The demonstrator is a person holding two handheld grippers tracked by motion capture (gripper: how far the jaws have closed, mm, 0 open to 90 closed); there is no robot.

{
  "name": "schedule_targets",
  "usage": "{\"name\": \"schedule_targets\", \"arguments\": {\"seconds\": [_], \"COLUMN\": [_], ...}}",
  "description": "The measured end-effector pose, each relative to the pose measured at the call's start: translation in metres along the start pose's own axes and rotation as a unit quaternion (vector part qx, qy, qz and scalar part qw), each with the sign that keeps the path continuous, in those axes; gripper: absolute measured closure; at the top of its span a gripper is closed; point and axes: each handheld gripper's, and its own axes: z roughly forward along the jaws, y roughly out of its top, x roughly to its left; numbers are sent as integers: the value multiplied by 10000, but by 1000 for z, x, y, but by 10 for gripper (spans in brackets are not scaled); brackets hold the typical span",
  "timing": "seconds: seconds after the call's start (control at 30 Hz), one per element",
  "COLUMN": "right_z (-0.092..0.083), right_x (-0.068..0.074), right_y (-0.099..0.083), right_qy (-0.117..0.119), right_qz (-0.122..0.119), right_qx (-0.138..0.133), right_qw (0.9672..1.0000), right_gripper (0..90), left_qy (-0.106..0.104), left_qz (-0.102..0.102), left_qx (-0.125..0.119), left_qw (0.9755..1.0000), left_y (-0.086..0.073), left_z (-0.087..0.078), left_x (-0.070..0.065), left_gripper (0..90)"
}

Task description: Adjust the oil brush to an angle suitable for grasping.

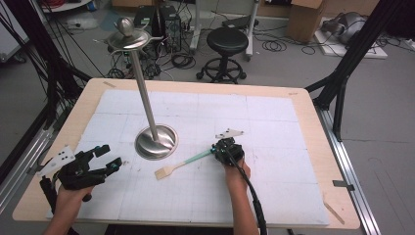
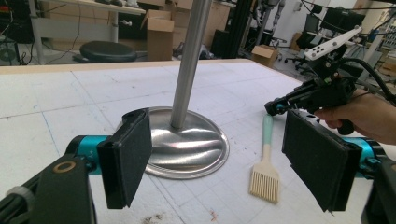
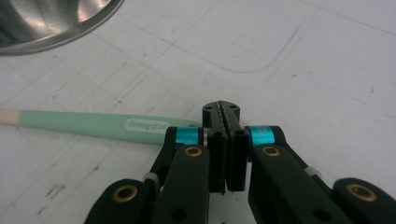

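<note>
A pastry brush (image 1: pixel 183 164) with a mint-green handle and pale bristles lies flat on the white mat, right of the metal stand's round base (image 1: pixel 155 142). My right gripper (image 1: pixel 214 149) is shut, its tips right at the handle's end. In the right gripper view the jaws (image 3: pixel 222 112) are pressed together and the handle (image 3: pixel 93 123) runs off to their left, its end hidden behind the left jaw. My left gripper (image 1: pixel 109 156) is held open at the mat's front left with nothing between its pads (image 2: pixel 128 158). It looks toward the base (image 2: pixel 187 149) and brush (image 2: pixel 266 158).
The stand's tall pole (image 1: pixel 142 83) rises from the base to a disc and knob at the top. A white gridded mat (image 1: pixel 274 122) covers the wooden table (image 1: pixel 313 142). A black stool (image 1: pixel 226 41) and cables are on the floor beyond.
</note>
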Motion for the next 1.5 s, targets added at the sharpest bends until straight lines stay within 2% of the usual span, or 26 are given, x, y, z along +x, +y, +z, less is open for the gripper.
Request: {"name": "schedule_targets", "arguments": {"seconds": [0.13,0.23,0.33,0.57,0.8,0.93,1.0,1.1,1.3,1.37,1.5], "right_z": [1,2,1,-25,-28,-43,-55,-77,-119,-134,-161], "right_x": [8,18,19,14,18,15,12,7,-9,-14,-24], "right_y": [1,1,1,0,-1,-3,-7,-16,-42,-50,-67], "right_qy": [194,493,556,428,476,424,403,323,-48,-204,-513], "right_qz": [-110,-183,-165,7,23,23,26,156,280,334,435], "right_qx": [-25,-64,-108,-509,-574,-698,-811,-1056,-1464,-1584,-1809], "right_qw": [9997,9986,9983,9978,9972,9967,9959,9938,9888,9866,9812], "right_gripper": [892,891,891,887,888,873,821,663,334,255,181], "left_qy": [10,26,36,33,24,-8,-13,-15,-79,-113,-152], "left_qz": [-3,20,39,68,59,84,80,67,50,36,2], "left_qx": [7,35,57,91,123,154,149,144,171,137,85], "left_qw": [10000,10000,10000,9999,9999,9998,9999,9999,9998,9998,9998], "left_y": [0,0,-1,-1,-2,-2,-2,-2,-2,-2,-2], "left_z": [0,1,0,1,3,3,3,3,4,4,4], "left_x": [0,0,0,0,0,0,-1,-1,-3,-4,-5], "left_gripper": [246,246,246,246,248,251,256,258,273,274,264]}}
